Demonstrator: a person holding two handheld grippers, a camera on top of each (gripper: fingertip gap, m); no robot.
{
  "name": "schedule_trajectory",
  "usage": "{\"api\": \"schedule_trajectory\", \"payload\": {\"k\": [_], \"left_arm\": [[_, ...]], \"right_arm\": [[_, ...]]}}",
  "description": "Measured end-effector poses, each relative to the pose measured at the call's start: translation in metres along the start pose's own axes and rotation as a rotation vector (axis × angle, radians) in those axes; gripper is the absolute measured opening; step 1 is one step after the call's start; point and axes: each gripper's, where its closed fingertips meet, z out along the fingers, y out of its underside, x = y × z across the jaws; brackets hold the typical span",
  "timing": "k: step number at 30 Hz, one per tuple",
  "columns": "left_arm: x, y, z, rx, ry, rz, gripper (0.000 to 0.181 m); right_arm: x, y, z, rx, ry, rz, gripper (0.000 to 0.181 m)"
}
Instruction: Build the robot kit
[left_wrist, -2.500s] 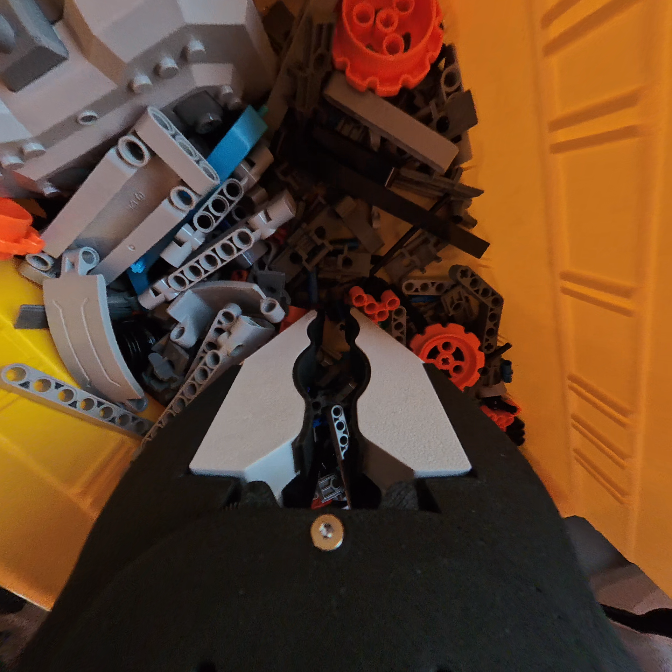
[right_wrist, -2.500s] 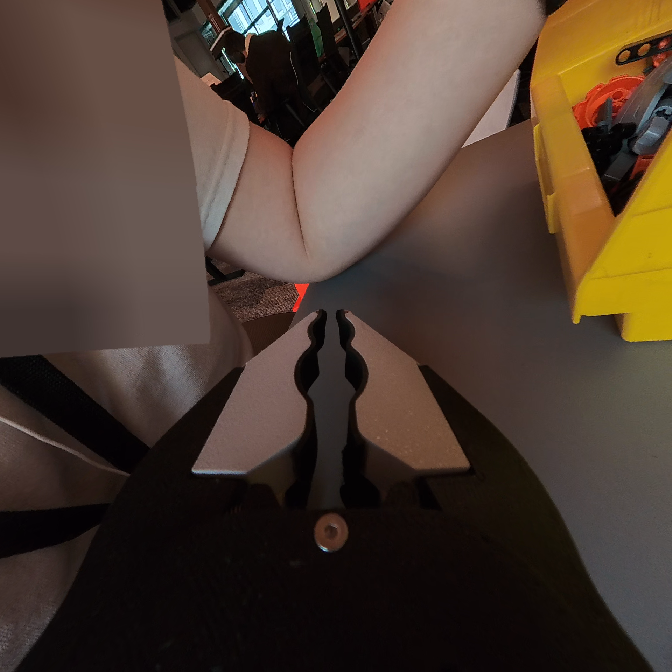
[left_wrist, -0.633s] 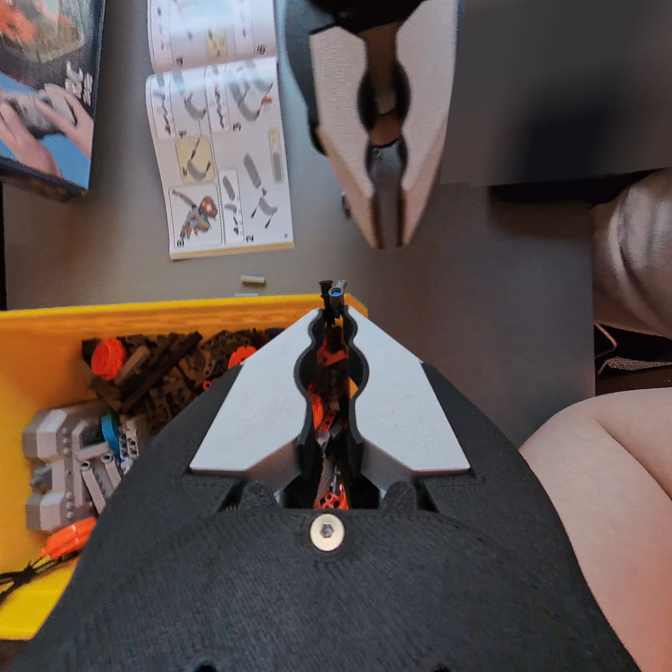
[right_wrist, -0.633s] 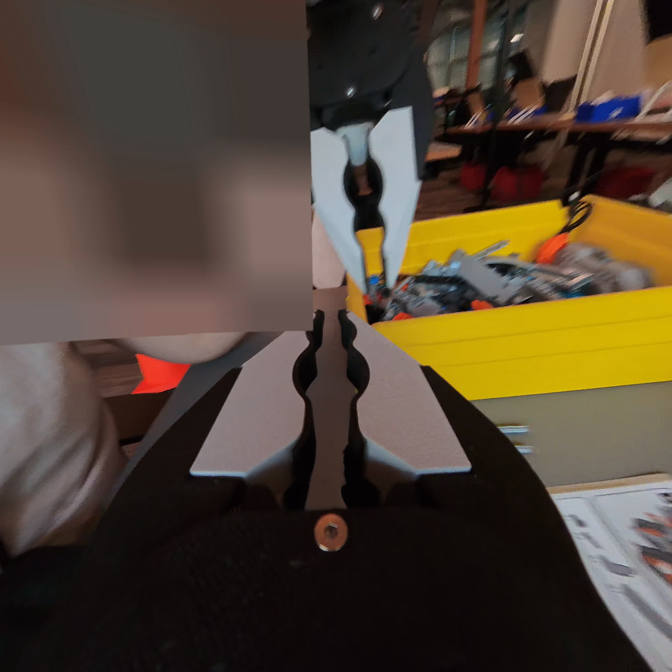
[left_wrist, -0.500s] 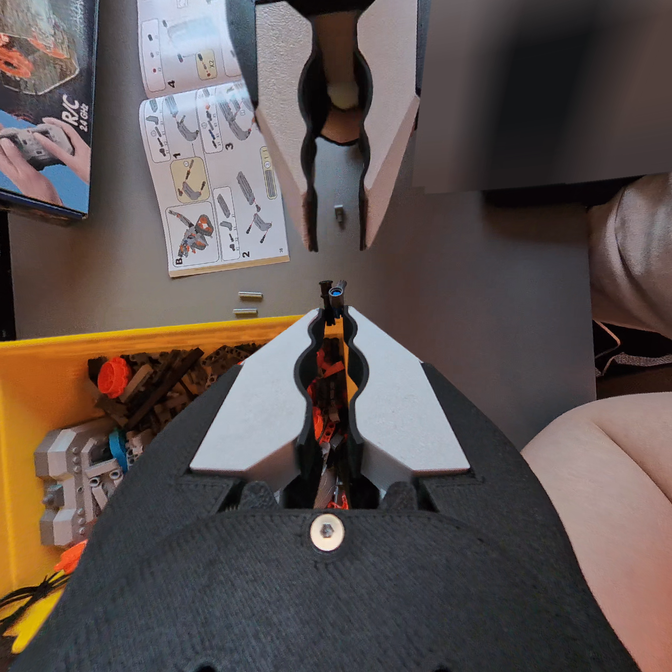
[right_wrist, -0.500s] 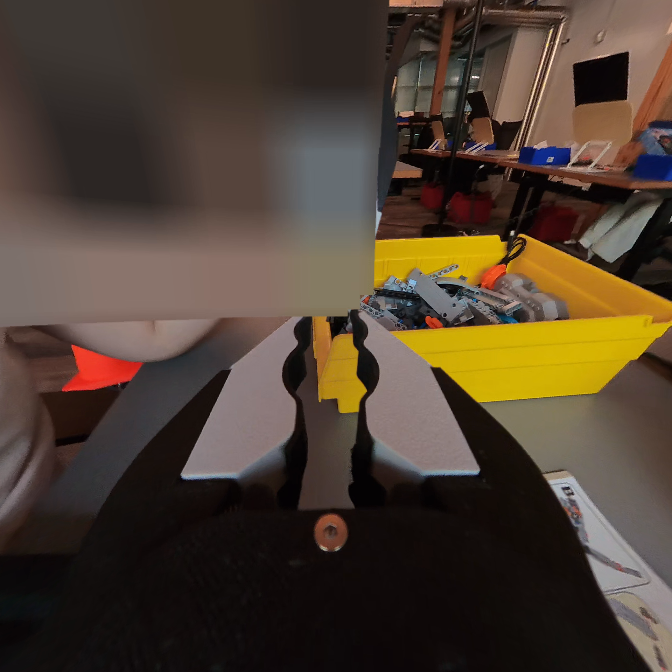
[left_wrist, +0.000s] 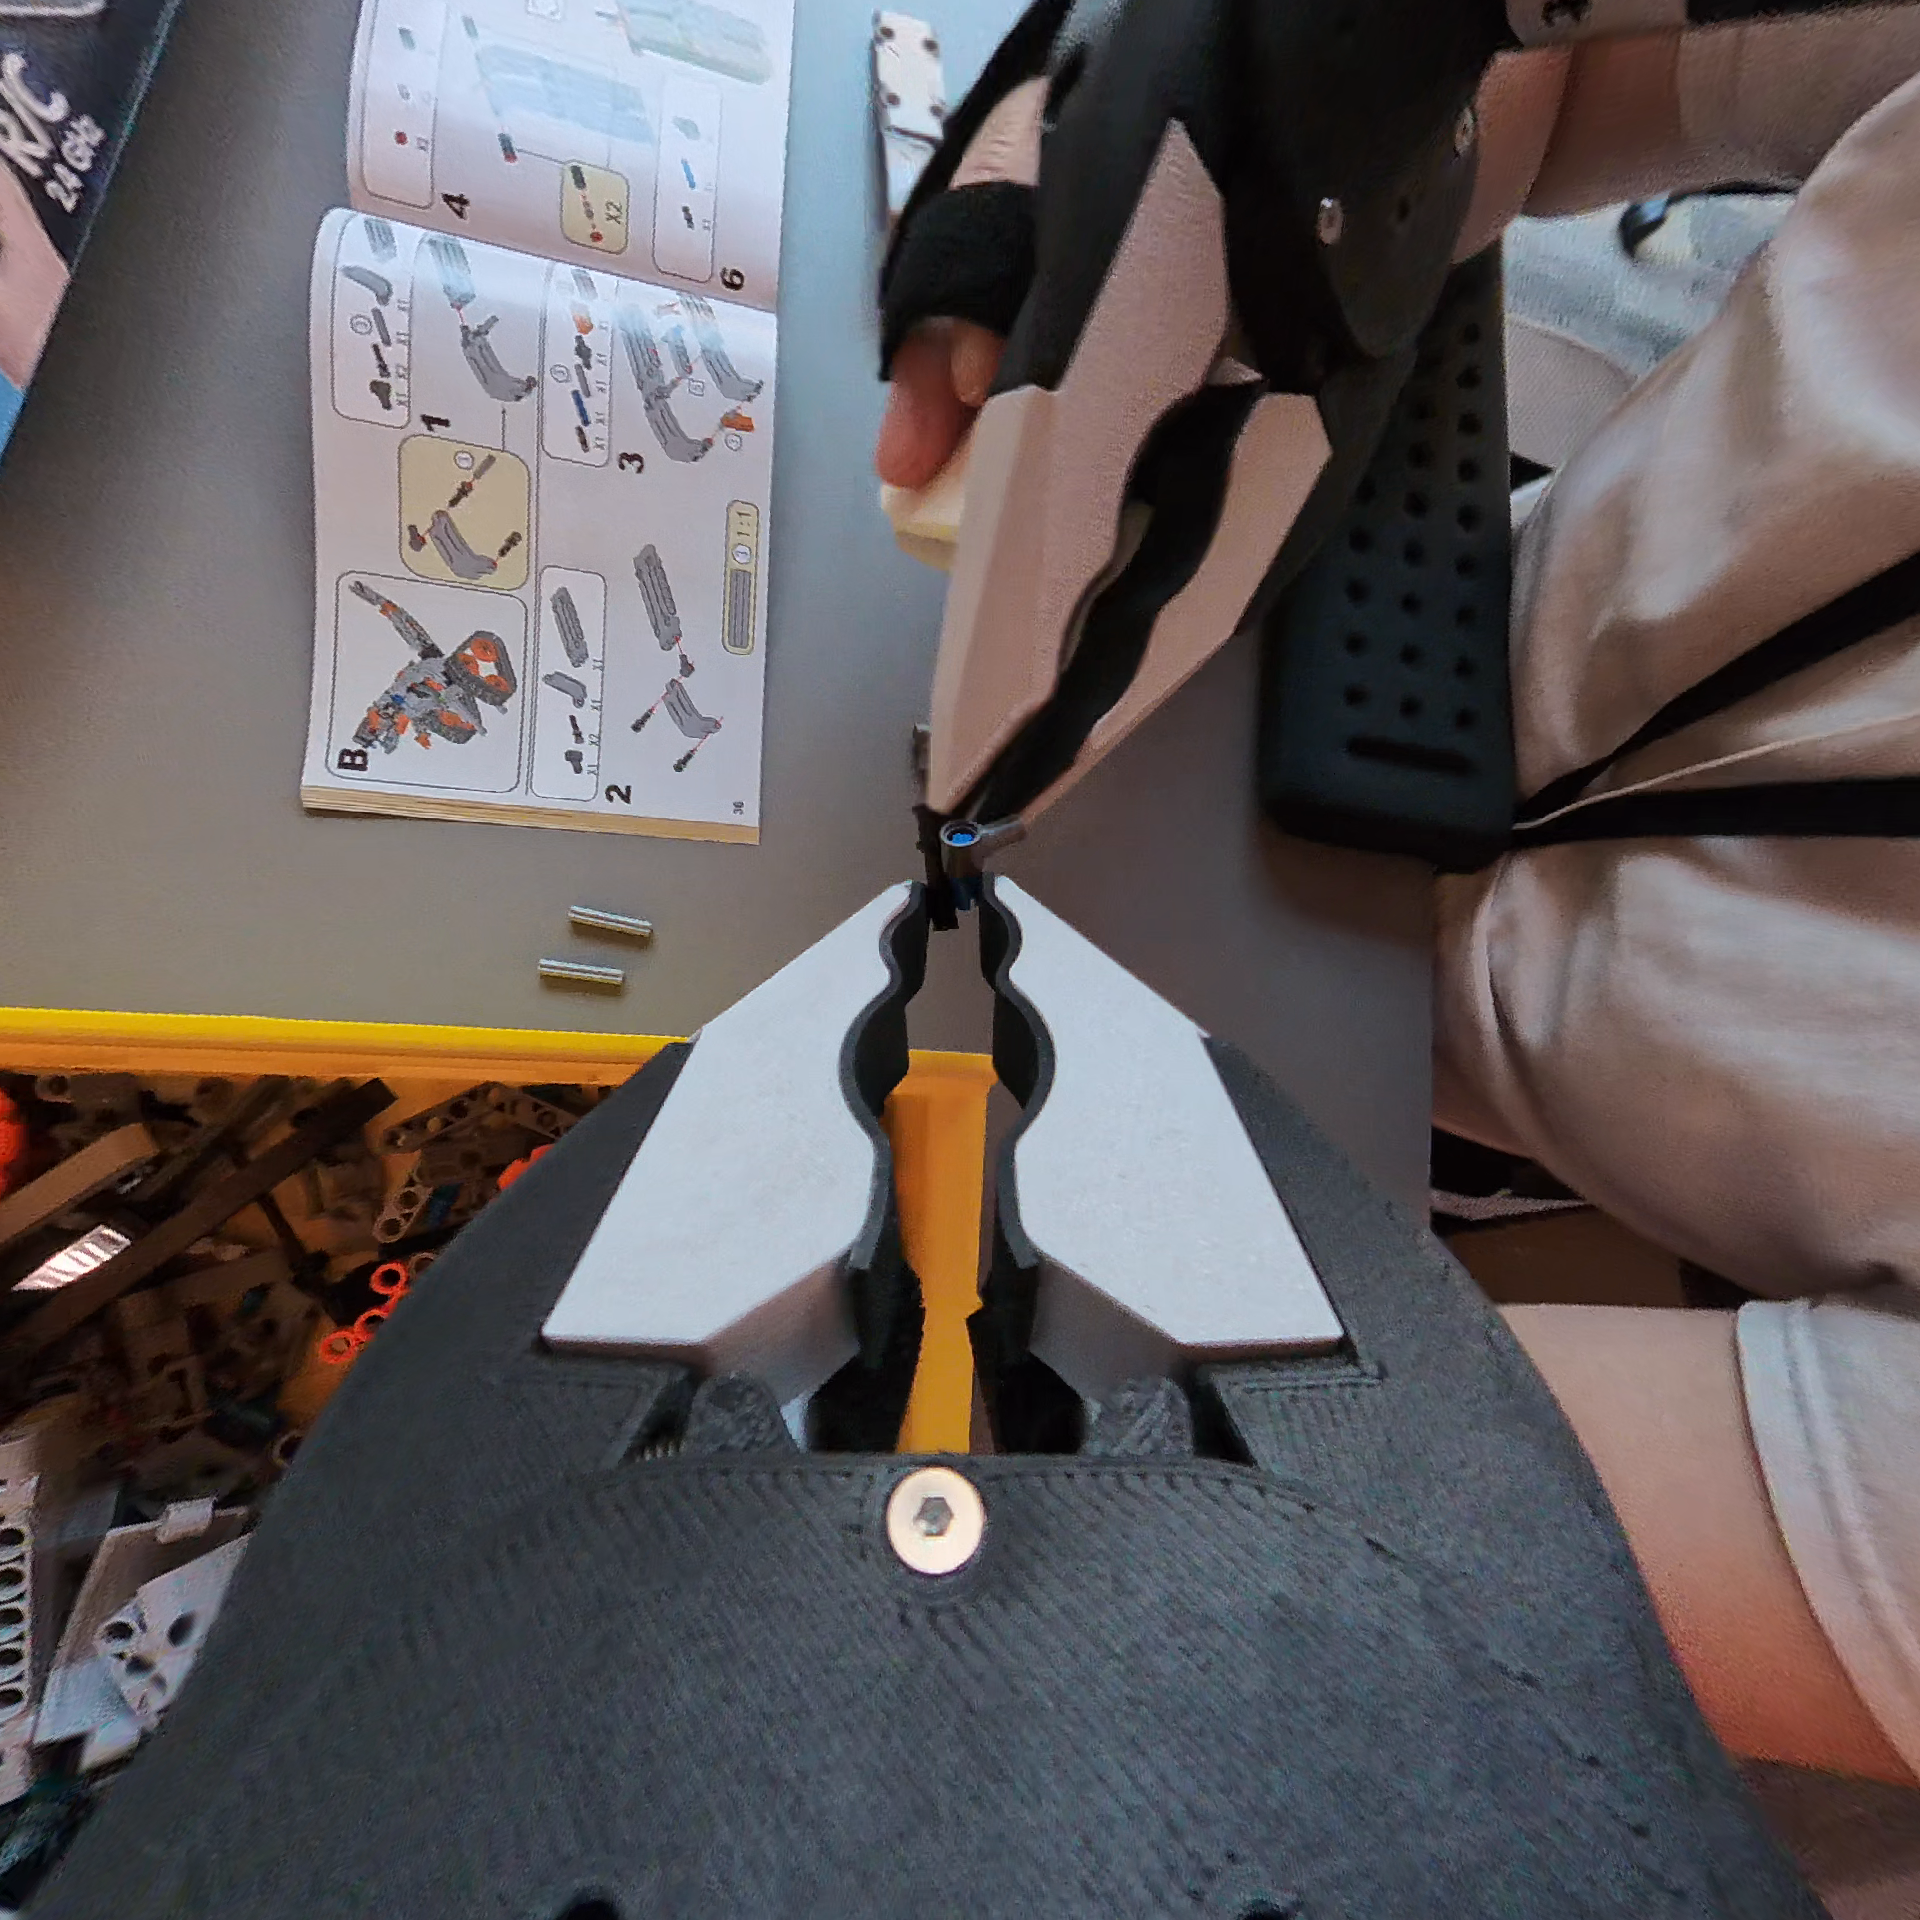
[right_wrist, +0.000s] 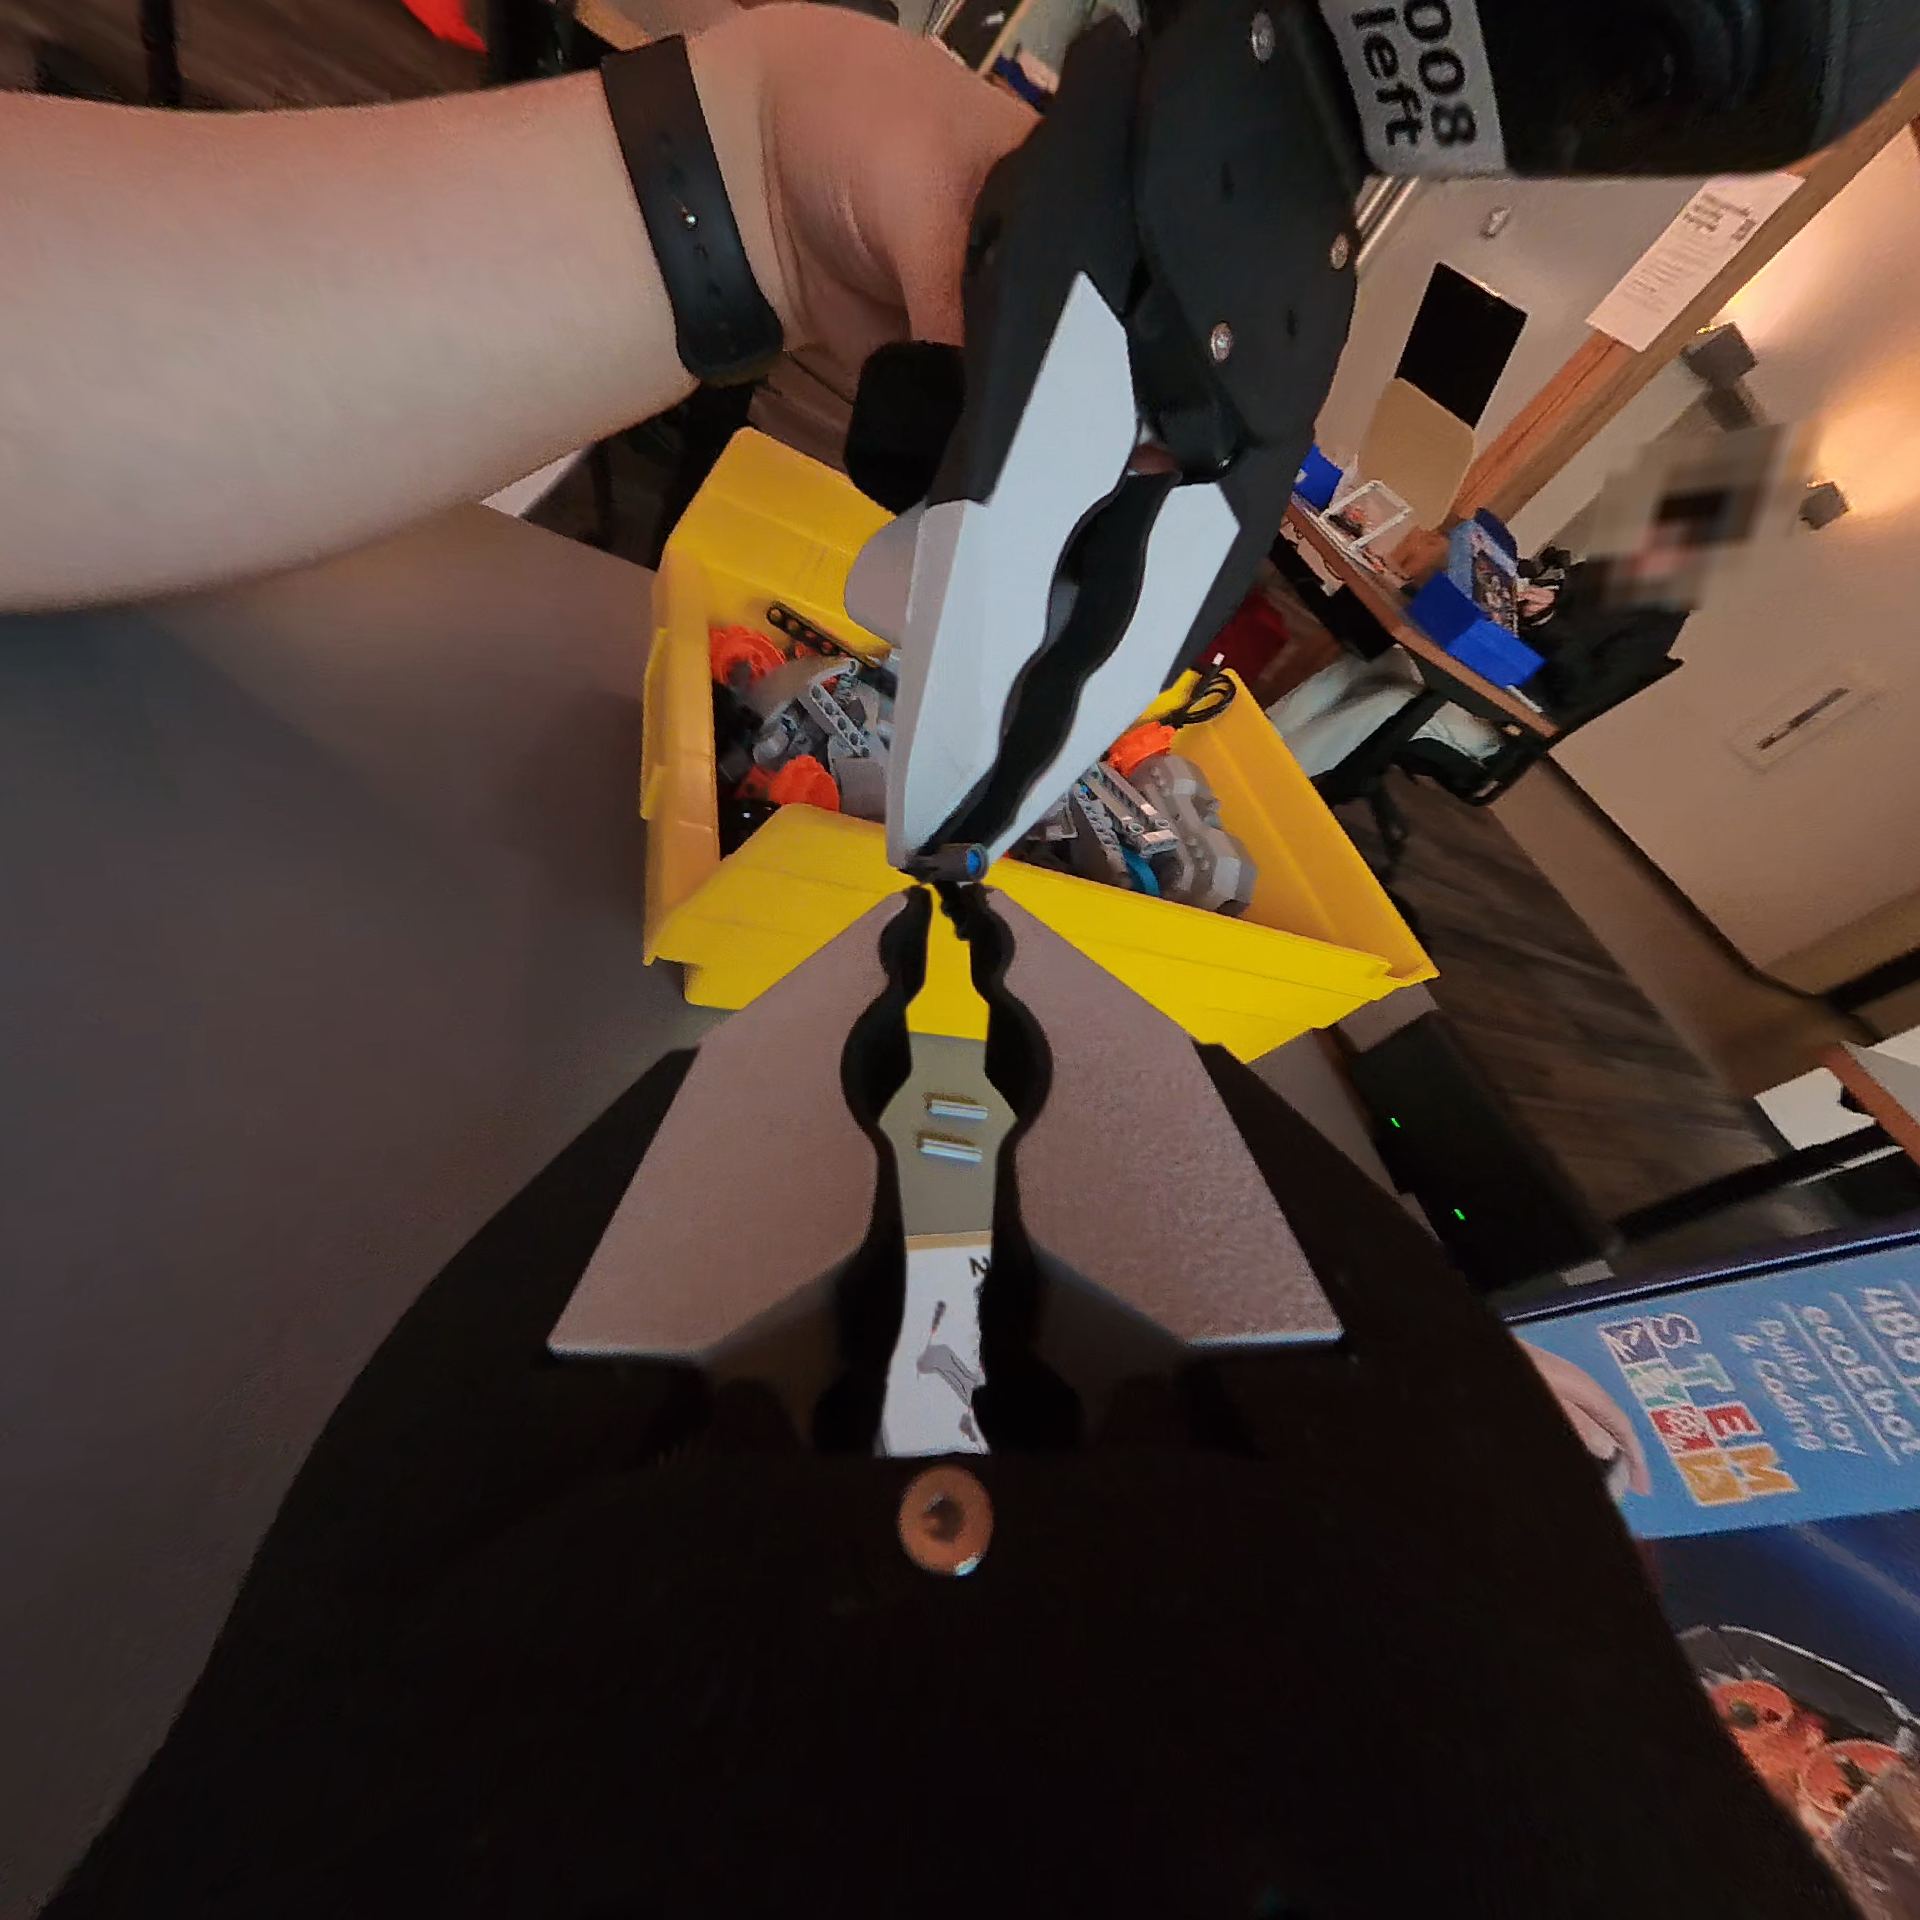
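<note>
Both grippers, left (left_wrist: 948, 896) and right (right_wrist: 948, 902), pinch one small black-and-blue connector piece (left_wrist: 961, 847) tip-to-tip, jaws narrow, above the yellow bin (right_wrist: 1122, 940).

A grey table (left_wrist: 187, 914) carried a yellow bin (right_wrist: 1143, 935) heaped with grey, black and orange building pieces (left_wrist: 208, 1195). Just beyond the bin's rim lay two short grey rods (left_wrist: 610, 922), side by side and apart from each other. Farther on, an instruction booklet (left_wrist: 540, 520) lay open and flat, showing numbered diagrams. A blue printed box (right_wrist: 1714, 1382) sat at the table's edge beside the booklet. A black perforated strap (left_wrist: 1392, 623) lay near the table's other edge. In the room behind, a wooden bench held small blue boxes (right_wrist: 1475, 634).
</note>
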Motion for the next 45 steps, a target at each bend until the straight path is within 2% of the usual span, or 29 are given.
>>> {"api": "schedule_trajectory", "payload": {"k": [3,6,13,21,25,30,34,39,42,45], "left_arm": [[-0.005,-0.007,-0.001,0.042,0.023,-0.063,0.008],[-0.009,-0.007,0.0,0.049,0.045,-0.123,0.008],[-0.008,-0.014,-0.001,0.092,0.123,-0.23,0.008],[-0.002,-0.007,0.007,0.021,0.125,-0.195,0.008],[0.004,-0.004,0.011,-0.015,0.125,-0.163,0.008],[0.008,-0.001,0.013,-0.042,0.133,-0.141,0.008],[0.005,0.002,0.012,-0.042,0.132,-0.167,0.008],[0.002,0.006,0.007,-0.03,0.146,-0.212,0.008],[-0.009,0.021,-0.006,-0.038,0.071,-0.25,0.008],[-0.024,0.039,-0.029,-0.013,-0.033,-0.332,0.008]], "right_arm": [[0.002,-0.001,-0.001,0.0,0.014,-0.002,0.0],[0.009,-0.001,-0.003,-0.009,0.055,-0.013,0.012],[0.012,-0.003,-0.005,-0.009,0.082,-0.06,0.014],[0.007,-0.008,-0.006,0.002,0.045,-0.084,0.015],[-0.004,-0.006,-0.005,-0.007,-0.025,-0.089,0.004],[-0.009,-0.006,-0.006,0.005,-0.063,-0.073,0.003],[0.009,-0.007,-0.01,0.023,0.026,-0.048,0.003],[0.019,0.0,-0.011,0.044,0.016,0.102,0.002],[0.025,0.0,-0.004,0.065,-0.003,0.214,0.002],[0.029,-0.009,0.017,0.088,-0.077,0.365,0.002]]}}
